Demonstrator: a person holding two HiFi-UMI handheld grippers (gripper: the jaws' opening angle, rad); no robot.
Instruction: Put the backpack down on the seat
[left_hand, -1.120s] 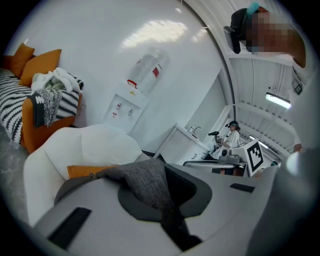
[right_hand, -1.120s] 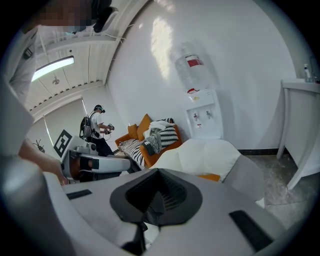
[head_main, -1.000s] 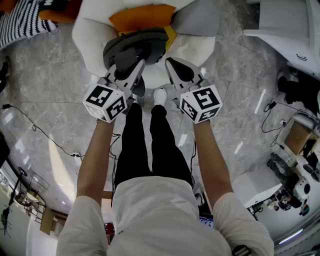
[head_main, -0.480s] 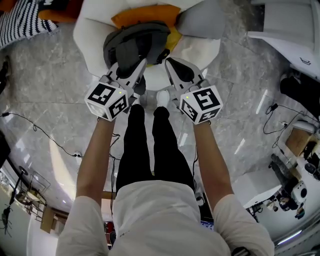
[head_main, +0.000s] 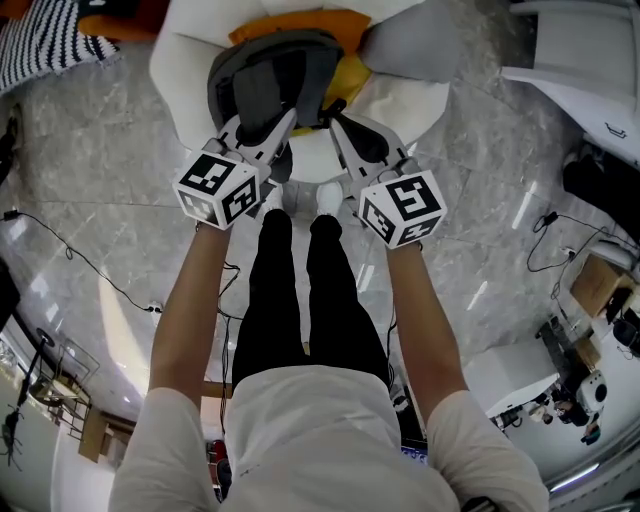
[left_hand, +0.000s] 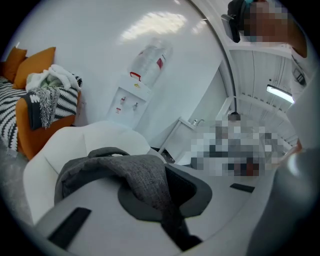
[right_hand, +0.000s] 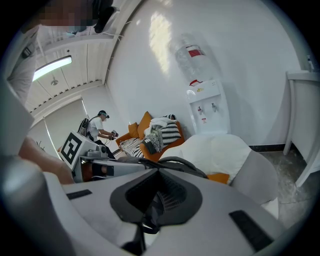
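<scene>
Grey backpack (head_main: 272, 85) hangs over the white seat (head_main: 182, 75), left tongs (head_main: 284, 126) clenched on its fabric, right tongs (head_main: 337, 122) clenched on its strap. Released too high, it could topple forward off the seat's rounded front edge.

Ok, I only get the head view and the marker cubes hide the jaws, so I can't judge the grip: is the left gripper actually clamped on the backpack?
Observer: Yes. The left gripper is shut on a grey fabric strap of the backpack.
Operator: And the right one?
Observer: The right gripper is shut on a dark mesh strap, with thin webbing hanging below it.
Operator: Anything behind the chair that I can't see?
Observer: A water dispenser stands against the wall behind the white armchair.
</scene>
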